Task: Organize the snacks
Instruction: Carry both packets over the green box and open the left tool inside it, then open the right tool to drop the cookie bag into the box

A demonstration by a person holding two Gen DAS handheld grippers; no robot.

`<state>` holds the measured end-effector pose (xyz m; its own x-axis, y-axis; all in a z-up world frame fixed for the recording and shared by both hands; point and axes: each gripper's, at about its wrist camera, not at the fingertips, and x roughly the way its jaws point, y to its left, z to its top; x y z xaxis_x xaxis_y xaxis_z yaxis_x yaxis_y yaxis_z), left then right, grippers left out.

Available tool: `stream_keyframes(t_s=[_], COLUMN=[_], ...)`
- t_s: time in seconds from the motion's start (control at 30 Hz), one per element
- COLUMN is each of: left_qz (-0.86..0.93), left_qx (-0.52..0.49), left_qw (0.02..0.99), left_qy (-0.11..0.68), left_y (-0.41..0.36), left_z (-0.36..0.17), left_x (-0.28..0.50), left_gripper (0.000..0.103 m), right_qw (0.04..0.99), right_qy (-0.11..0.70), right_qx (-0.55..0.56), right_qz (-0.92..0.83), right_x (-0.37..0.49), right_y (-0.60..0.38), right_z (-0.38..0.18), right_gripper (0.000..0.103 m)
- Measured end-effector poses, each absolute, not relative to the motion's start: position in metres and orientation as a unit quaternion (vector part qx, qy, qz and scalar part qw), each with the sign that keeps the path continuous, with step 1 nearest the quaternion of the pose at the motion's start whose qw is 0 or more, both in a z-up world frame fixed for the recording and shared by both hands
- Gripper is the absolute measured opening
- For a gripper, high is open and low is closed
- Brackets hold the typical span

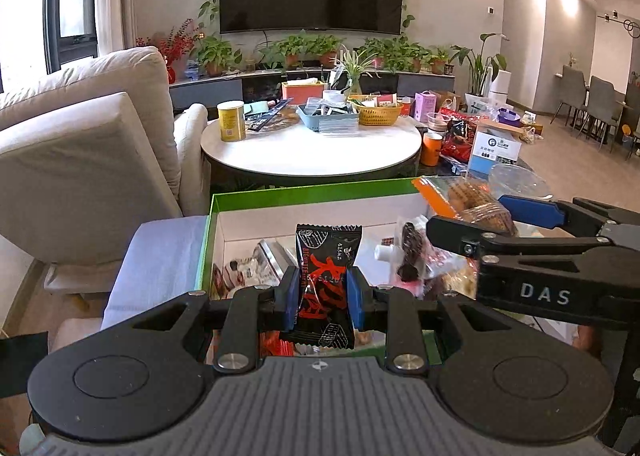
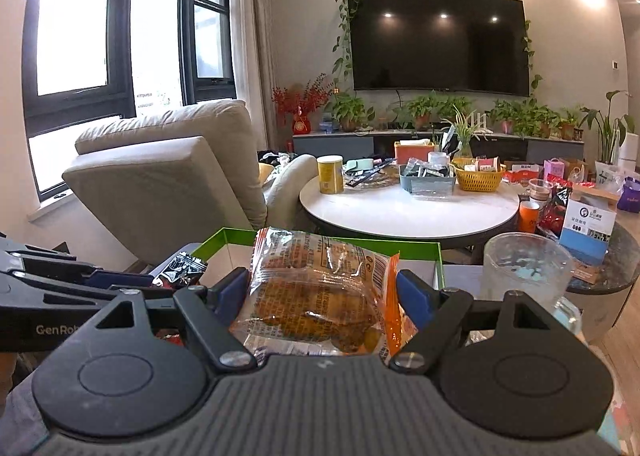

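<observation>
The left claw [image 1: 323, 298] is pinching a black snack packet [image 1: 325, 284] with red lettering, its two blue pads pressed against the packet's sides and the packet standing upright between them. Just below and ahead of that claw, a green-rimmed box [image 1: 304, 192] is lying open, its white inside holding a jumble of small wrapped snacks [image 1: 256, 268]. The right claw [image 2: 322, 296] is gripping a clear packet with an orange edge [image 2: 320, 292], a brown baked piece showing through the wrapper; the packet is filling the gap between the blue pads and hanging over the same green-rimmed box [image 2: 328, 242]. In the left wrist view the right claw [image 1: 472, 218] is reaching in from the right, close beside the left one, with its orange-edged packet [image 1: 468, 200] held above the box's right side. In the right wrist view the left claw [image 2: 158, 282] is entering from the left, the black packet [image 2: 182, 266] at its tip. A clear plastic cup [image 2: 524, 268] is standing just to the right of the right claw. Farther ahead of both claws, a round white table [image 1: 312, 152] is carrying a yellow can [image 1: 231, 121], a blue tray [image 1: 328, 118] and a yellow basket [image 1: 376, 110]. A beige armchair [image 1: 84, 144] is sitting off to the left.
</observation>
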<state>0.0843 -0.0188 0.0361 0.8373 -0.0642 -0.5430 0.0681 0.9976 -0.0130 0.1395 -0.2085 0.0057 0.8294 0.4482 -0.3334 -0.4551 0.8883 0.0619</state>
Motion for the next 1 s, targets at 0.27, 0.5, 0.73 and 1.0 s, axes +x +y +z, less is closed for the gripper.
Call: stream_keyframes(t_s=[0.27, 0.5, 0.73, 1.0], left_qz=[-0.025, -0.016, -0.013, -0.009], left_qx=[0.003, 0.009, 0.004, 0.012], left_qw=[0.958, 0.957, 0.955, 0.959], left_qy=[0.286, 0.290, 0.295, 0.281], left_y=[-0.015, -0.014, -0.011, -0.013], left_z=[0.027, 0.019, 0.019, 0.030], left_x=[0.110, 0.120, 0.119, 0.101], left_gripper=[0.024, 0.025, 0.033, 0.039], right_qw=[0.955, 0.953, 0.954, 0.959], right_qy=[0.187, 0.202, 0.208, 0.192], right_qx=[-0.003, 0.015, -0.007, 0.004], right_qz=[0.232, 0.224, 0.216, 0.206], right_x=[0.160, 0.171, 0.164, 0.151], right_y=[-0.198, -0.194, -0.193, -0.199], right_z=[-0.002, -0.005, -0.004, 0.009], right_gripper=[0.050, 0.050, 0.050, 0.050])
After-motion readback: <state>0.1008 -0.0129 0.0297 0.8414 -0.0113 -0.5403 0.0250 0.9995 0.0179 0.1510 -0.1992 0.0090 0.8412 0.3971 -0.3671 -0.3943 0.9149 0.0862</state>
